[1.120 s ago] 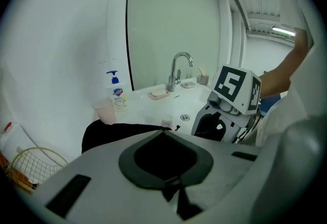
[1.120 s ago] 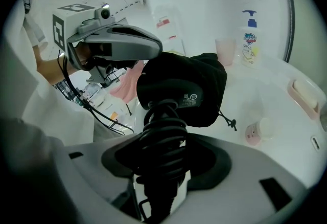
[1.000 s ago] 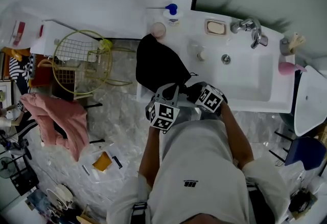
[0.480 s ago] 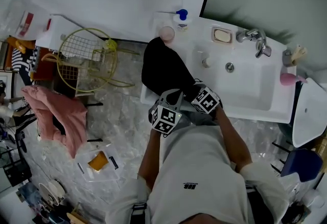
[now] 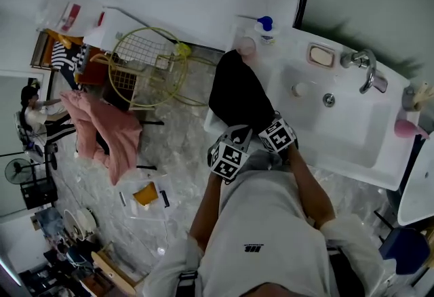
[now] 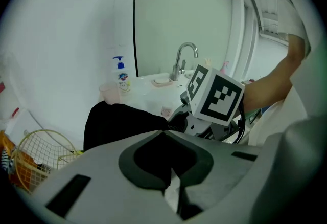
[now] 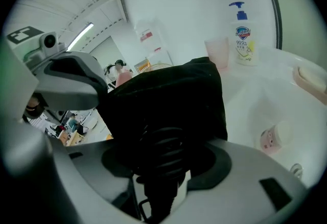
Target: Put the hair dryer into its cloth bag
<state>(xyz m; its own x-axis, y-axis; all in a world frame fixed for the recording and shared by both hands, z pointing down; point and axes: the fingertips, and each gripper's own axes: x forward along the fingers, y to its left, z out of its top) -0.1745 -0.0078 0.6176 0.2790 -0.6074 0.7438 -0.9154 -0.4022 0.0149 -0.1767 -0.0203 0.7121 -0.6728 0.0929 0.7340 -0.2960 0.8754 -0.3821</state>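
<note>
A black cloth bag (image 5: 237,95) lies on the left end of the white sink counter (image 5: 352,143). At its near end, my left gripper (image 5: 234,143) is shut on the edge of the bag's cloth (image 6: 117,123), and black fabric fills the gap between its jaws (image 6: 166,136). My right gripper (image 5: 268,127) is just to its right and appears in the left gripper view as a marker cube (image 6: 217,95). It is shut on the black hair dryer (image 7: 161,159) at its ribbed neck. The dryer's front end is hidden inside the bag (image 7: 173,95).
A soap bottle (image 5: 265,26) and a pink cup (image 5: 247,48) stand behind the bag. A soap dish (image 5: 321,55), a tap (image 5: 366,65) and a small cup (image 5: 298,89) are by the basin. A yellow wire basket (image 5: 146,65) and pink cloth (image 5: 102,129) sit left on the floor.
The head view has swung, so the sink and bag sit further right in the picture. My right gripper has edged closer to the bag. Both grips are unchanged.
</note>
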